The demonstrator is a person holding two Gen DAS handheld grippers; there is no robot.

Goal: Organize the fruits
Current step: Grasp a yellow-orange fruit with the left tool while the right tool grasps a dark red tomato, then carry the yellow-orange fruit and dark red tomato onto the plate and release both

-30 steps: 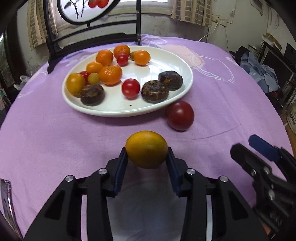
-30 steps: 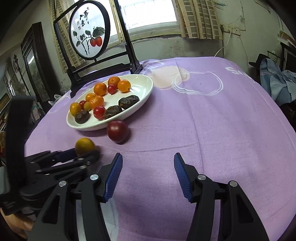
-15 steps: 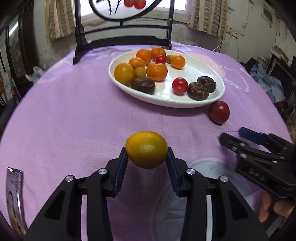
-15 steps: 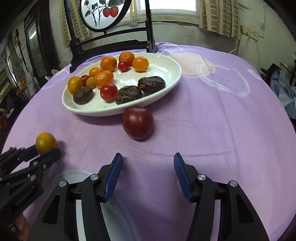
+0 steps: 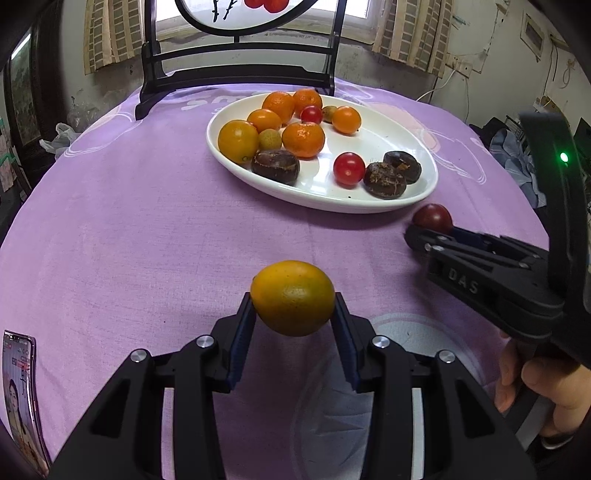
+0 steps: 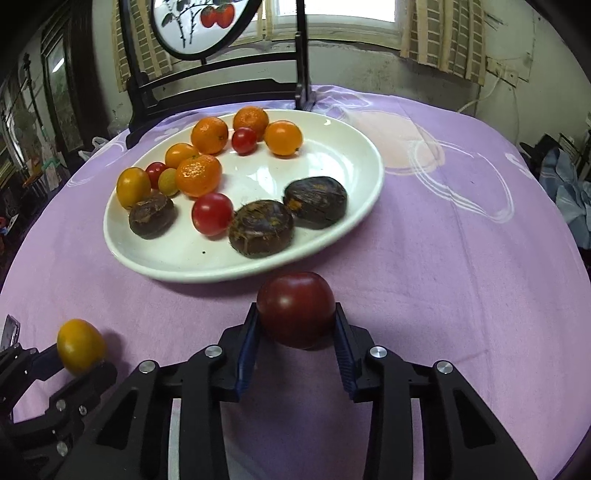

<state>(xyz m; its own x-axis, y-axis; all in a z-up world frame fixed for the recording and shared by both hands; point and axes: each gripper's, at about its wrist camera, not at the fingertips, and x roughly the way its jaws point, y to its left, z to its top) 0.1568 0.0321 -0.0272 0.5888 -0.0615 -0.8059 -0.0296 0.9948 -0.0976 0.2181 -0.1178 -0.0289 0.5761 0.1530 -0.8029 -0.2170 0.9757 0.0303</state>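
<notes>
The left gripper [image 5: 293, 314] holds a yellow-orange citrus fruit [image 5: 293, 297] clear of the purple tablecloth [image 5: 147, 229]. The right gripper [image 6: 295, 326] is closing its jaws around a dark red tomato [image 6: 296, 308] just beside the white plate [image 6: 347, 155]. Only the left wrist view shows the hand [image 5: 543, 387] on the right gripper and a phone [image 5: 20, 391] at the table edge. A dark wooden stand [image 6: 221, 88] rises behind the plate.

A purple cloth [image 5: 147, 229] with pale swirl prints covers the tabletop. At its far edge stands a dark wooden stand [image 6: 221, 92] holding a round painted screen [image 6: 192, 22]. A phone [image 5: 18, 387] lies at the near left edge, and striped curtains [image 6: 443, 37] flank the window.
</notes>
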